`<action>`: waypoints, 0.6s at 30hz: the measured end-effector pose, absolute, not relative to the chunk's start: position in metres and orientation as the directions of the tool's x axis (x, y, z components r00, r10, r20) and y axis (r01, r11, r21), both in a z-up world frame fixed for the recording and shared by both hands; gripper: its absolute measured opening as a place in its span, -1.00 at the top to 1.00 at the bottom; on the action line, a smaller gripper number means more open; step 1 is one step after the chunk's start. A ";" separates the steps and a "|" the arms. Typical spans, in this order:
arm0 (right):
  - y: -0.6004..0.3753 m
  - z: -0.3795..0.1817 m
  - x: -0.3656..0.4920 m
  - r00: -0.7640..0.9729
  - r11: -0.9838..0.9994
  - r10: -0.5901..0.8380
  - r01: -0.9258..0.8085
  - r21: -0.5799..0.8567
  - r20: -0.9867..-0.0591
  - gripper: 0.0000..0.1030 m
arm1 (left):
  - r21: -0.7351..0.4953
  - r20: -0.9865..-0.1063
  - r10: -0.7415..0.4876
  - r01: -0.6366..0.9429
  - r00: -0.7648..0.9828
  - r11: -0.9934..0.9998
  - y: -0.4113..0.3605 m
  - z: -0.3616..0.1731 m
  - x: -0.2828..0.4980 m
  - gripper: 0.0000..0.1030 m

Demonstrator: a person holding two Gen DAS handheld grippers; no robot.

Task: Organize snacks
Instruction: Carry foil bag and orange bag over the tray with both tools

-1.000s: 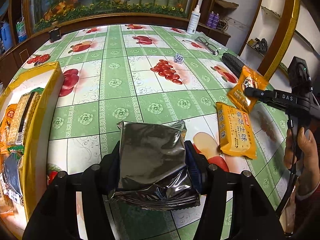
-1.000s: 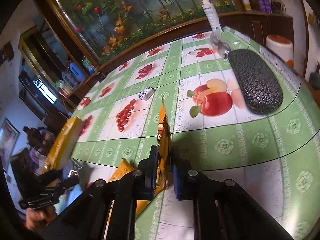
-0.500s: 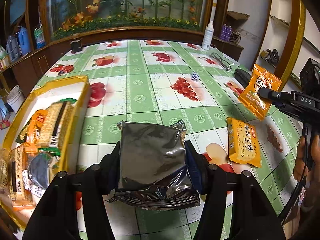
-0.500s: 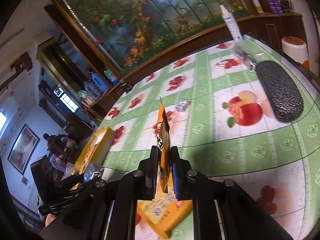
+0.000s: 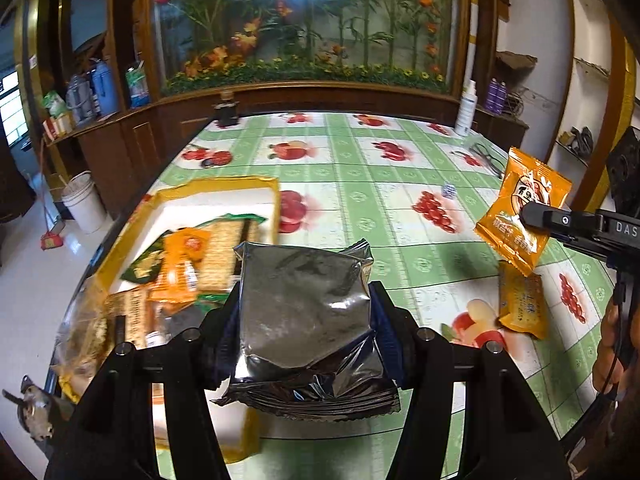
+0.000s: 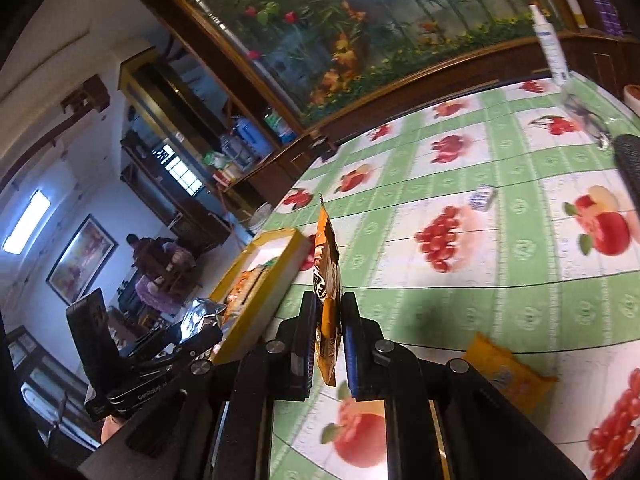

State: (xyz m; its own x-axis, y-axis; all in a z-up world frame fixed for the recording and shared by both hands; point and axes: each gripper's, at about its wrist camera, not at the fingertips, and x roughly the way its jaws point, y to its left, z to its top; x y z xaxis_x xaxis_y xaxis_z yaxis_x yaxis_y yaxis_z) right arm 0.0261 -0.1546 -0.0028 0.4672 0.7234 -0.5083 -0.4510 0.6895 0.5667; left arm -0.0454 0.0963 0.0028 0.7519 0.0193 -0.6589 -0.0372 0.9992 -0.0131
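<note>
My left gripper (image 5: 306,300) is shut on a silver foil snack pack (image 5: 304,312), held above the table beside the yellow box (image 5: 224,184) that holds several snack packs. My right gripper (image 6: 326,316) is shut on an orange snack packet (image 6: 326,264), held edge-on in the air; it also shows in the left wrist view (image 5: 520,212) at the right. A second orange packet (image 5: 520,304) lies flat on the tablecloth below it, also in the right wrist view (image 6: 504,376). The yellow box shows in the right wrist view (image 6: 264,280) to the left.
The table has a green fruit-print cloth (image 5: 360,184). A white spray bottle (image 5: 466,110), glasses (image 5: 486,156), a small patterned cube (image 5: 449,191) and a dark jar (image 5: 226,110) stand farther back. A black case (image 6: 630,160) lies at the right edge.
Both grippers have lifted and swung left toward the yellow box, carrying their packs. The box now lies closer under the left gripper.
</note>
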 end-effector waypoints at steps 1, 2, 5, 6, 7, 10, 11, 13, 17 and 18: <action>-0.148 -0.001 0.025 0.459 0.683 0.730 -0.462 0.565 -0.507 0.76 | -0.016 -0.660 0.028 -0.051 0.751 0.999 0.102 0.003 -0.047 -0.12; -0.138 0.001 0.025 0.447 0.675 0.738 -0.477 0.563 -0.506 0.76 | -0.019 -0.659 0.037 -0.066 0.751 0.998 0.109 0.002 -0.049 -0.12; -0.114 0.005 0.022 0.413 0.650 0.760 -0.513 0.561 -0.503 0.76 | -0.027 -0.656 0.060 -0.103 0.752 0.994 0.125 0.001 -0.056 -0.12; -0.107 0.006 0.021 0.403 0.643 0.765 -0.522 0.560 -0.502 0.76 | -0.030 -0.656 0.066 -0.114 0.752 0.993 0.130 0.001 -0.058 -0.12; -0.098 0.007 0.021 0.391 0.635 0.771 -0.533 0.560 -0.502 0.77 | -0.033 -0.655 0.073 -0.125 0.752 0.992 0.135 0.001 -0.060 -0.12; -0.073 0.009 0.018 0.353 0.610 0.787 -0.562 0.559 -0.505 0.77 | -0.039 -0.654 0.096 -0.161 0.750 0.986 0.150 -0.001 -0.066 -0.12; -0.063 0.009 0.018 0.339 0.601 0.793 -0.572 0.558 -0.506 0.77 | -0.042 -0.655 0.100 -0.169 0.749 0.985 0.154 -0.001 -0.068 -0.12; -0.048 0.009 0.014 0.320 0.588 0.799 -0.589 0.554 -0.509 0.77 | -0.046 -0.657 0.111 -0.188 0.746 0.981 0.163 -0.003 -0.070 -0.12; -0.016 0.009 0.011 0.279 0.561 0.810 -0.627 0.541 -0.517 0.77 | -0.058 -0.660 0.126 -0.218 0.741 0.974 0.177 -0.007 -0.076 -0.12; -0.009 0.007 0.011 0.269 0.555 0.811 -0.634 0.538 -0.520 0.77 | -0.060 -0.660 0.128 -0.222 0.740 0.973 0.180 -0.007 -0.078 -0.12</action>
State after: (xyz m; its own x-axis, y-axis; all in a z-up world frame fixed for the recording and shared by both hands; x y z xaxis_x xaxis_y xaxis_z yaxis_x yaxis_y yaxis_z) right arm 0.0111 -0.0086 0.0075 0.2691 0.8107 -0.5199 -0.6340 0.5554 0.5380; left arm -0.0775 0.1798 -0.0073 0.7400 0.1282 -0.6603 -0.2225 0.9731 -0.0605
